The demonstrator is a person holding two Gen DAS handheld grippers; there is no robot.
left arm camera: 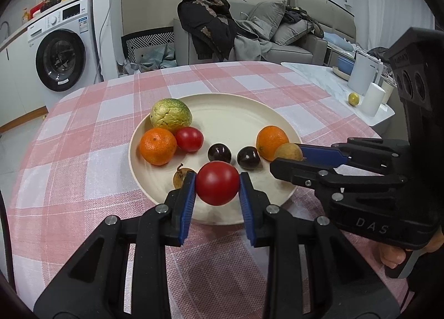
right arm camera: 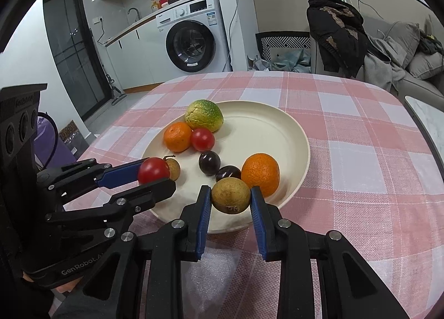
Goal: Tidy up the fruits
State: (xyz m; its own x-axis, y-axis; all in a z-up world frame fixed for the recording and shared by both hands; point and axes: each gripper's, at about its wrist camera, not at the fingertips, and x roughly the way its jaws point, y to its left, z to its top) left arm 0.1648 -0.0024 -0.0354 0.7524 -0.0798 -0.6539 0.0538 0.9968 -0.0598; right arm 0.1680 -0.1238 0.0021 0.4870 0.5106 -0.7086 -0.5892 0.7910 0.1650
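Right now your left gripper is clamped on a red tomato, its blue pads pressing both sides of the fruit above the near rim of the cream plate. Your right gripper is likewise clenched, holding a small tan-brown fruit over the plate's near edge, just in front of an orange.

On the plate you have a cracked green-yellow fruit at the far left, with a second orange and a second tomato touching each other just before it. Two dark plums sit near the middle, close together. Another small brown fruit with a stem lies by the left gripper's pad, partly hidden behind it.

The plate rests on a table covered with a pink-and-white checked cloth. Seen from your right wrist, the left gripper reaches in from the left side with the tomato between its fingers.
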